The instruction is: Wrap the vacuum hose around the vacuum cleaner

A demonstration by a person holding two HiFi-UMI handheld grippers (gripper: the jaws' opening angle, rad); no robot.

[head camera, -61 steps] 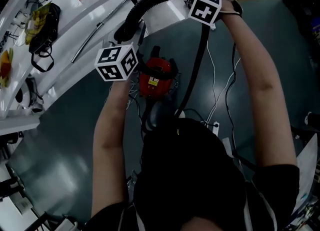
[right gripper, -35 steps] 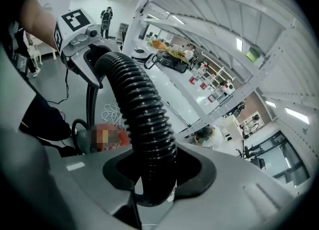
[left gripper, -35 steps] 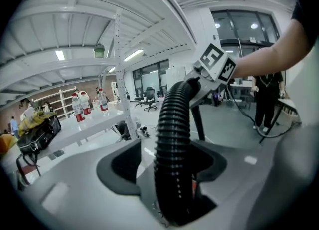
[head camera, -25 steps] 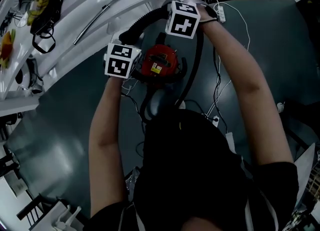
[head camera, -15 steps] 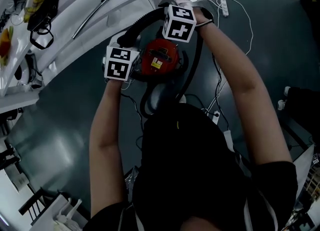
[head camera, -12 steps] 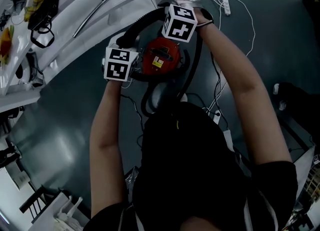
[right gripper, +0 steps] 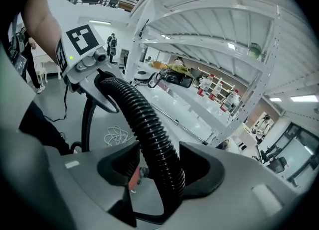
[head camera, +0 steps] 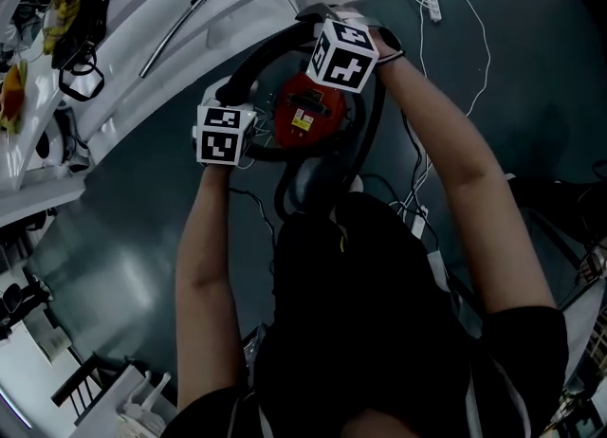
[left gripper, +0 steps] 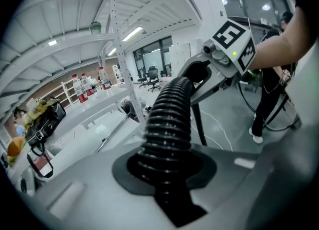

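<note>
Vacuum hose point(head camera: 258, 53): black, ribbed. It runs in an arc from the left gripper point(left gripper: 167, 172) round the far side of the vacuum cleaner point(head camera: 308, 114) to the right gripper point(right gripper: 159, 174), then curves down the cleaner's right flank toward the person. The arc lies close about the red body; whether it touches the housing cannot be told.

Vacuum cleaner: red canister standing on the dark floor point(head camera: 123, 237), between the two grippers and just in front of the person.

Step in hand, as judged: seating the loop low round the canister and letting it go on the right side.

Left gripper: jaws drawn nearly together and clamped on the hose, which fills the notch between them; they have just been closing a little.

Right gripper: jaws standing wide and just opening further. The hose passes between them with a gap on each side, so it is not gripped.

Next move, as judged: draw the right gripper clear without lifting the loop, keep the left end pinned, then take up the slack further along.
</note>
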